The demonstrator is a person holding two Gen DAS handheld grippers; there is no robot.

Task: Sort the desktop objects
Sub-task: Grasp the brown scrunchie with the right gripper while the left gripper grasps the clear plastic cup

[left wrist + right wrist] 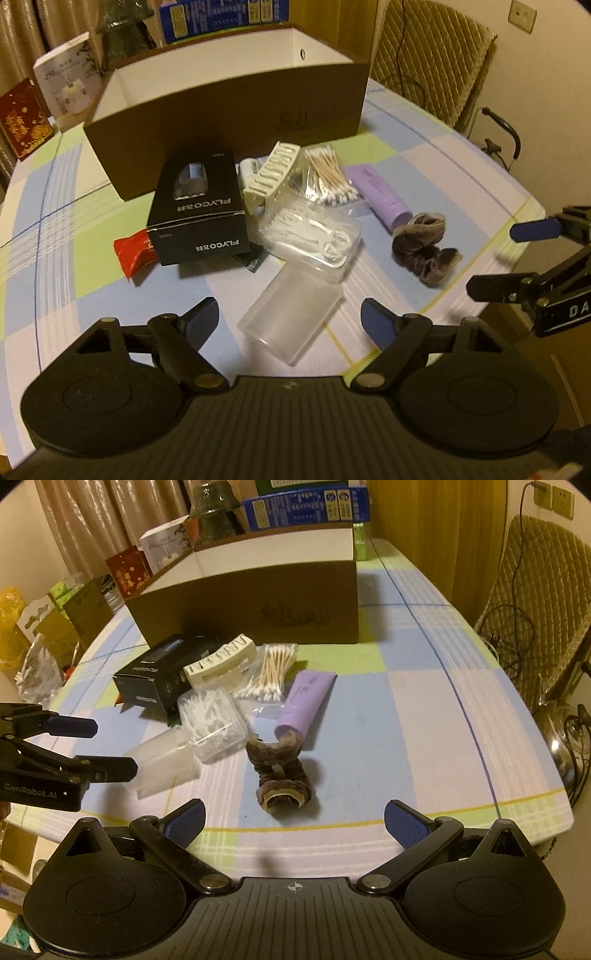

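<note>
**A:** Left wrist view: which object lies nearest the left gripper (290, 319)?

**B:** A frosted, translucent tub (291, 317), lying on its side on the checked tablecloth (424, 155). Its open mouth faces the camera; its far end touches a clear box (314, 236) packed with white picks.

**A:** And how does it sit relative to the tongs?

**B:** The tub lies in the gap between the two fingers. The jaws are spread, and the blue pads (376, 323) stand apart from its walls on both sides. Whether the tips are level with the tub or above it cannot be told.

**A:** What else makes up the pile?

**B:** A black carton (199, 210) at left with a red packet (135, 251) beside it, a cream hair claw (271, 173), a bag of cotton swabs (328, 173), a purple tube (380, 194) and a brown scrunchie (424, 254). Behind them stands an open brown box (229, 122) with a white interior.

**A:** Right wrist view: where is the right gripper (295, 823)?

**B:** Spread wide and holding nothing. The scrunchie (282, 771) lies just ahead of its gap, apart from both pads, with the purple tube (304, 701) touching its far end. The left gripper (110, 747) enters from the left edge, its fingers flanking the tub (166, 764).
</note>
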